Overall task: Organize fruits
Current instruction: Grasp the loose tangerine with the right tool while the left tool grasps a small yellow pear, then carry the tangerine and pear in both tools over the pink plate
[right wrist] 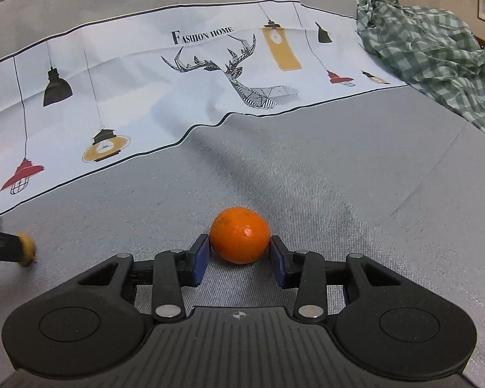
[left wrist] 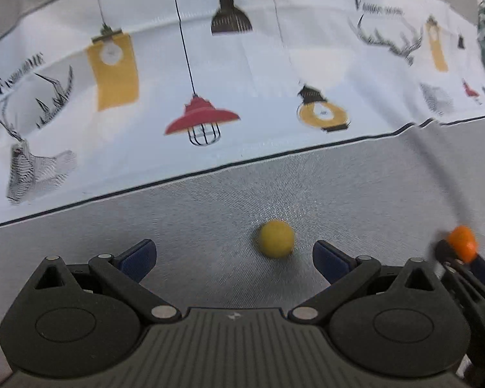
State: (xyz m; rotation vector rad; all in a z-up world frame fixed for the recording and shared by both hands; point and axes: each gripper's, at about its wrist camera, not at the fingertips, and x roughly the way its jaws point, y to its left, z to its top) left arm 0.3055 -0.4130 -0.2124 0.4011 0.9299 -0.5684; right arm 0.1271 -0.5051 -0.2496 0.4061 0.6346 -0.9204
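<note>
Item one, orange fruit (right wrist: pixel 240 240): a small round citrus, clamped between the blue pads (right wrist: pixel 199 260) of the right gripper (right wrist: pixel 239 258), the pads pressing on its two sides at about mid-height so the widest part is held; whether it rests on the grey cloth surface (right wrist: pixel 323 174) or hangs just clear cannot be told. Item two, yellow fruit (left wrist: pixel 276 238): a small ball lying loose on the same grey cloth, just ahead of the left gripper (left wrist: pixel 234 257), whose jaws stand wide apart and touch nothing. The fruit sits nearer the right-hand pad than the centre line, so closing now would likely push it aside; a slight sideways correction seems called for first. Item three, printed cloth (right wrist: pixel 145 74): white, with lamps, a stag and the words "Fashion Home", laid beyond both fruits. Item four, green checked cloth (right wrist: pixel 430 45): crumpled at the far right, well apart. No bowl or tray shows, so the fruits' destination cannot be told.
</note>
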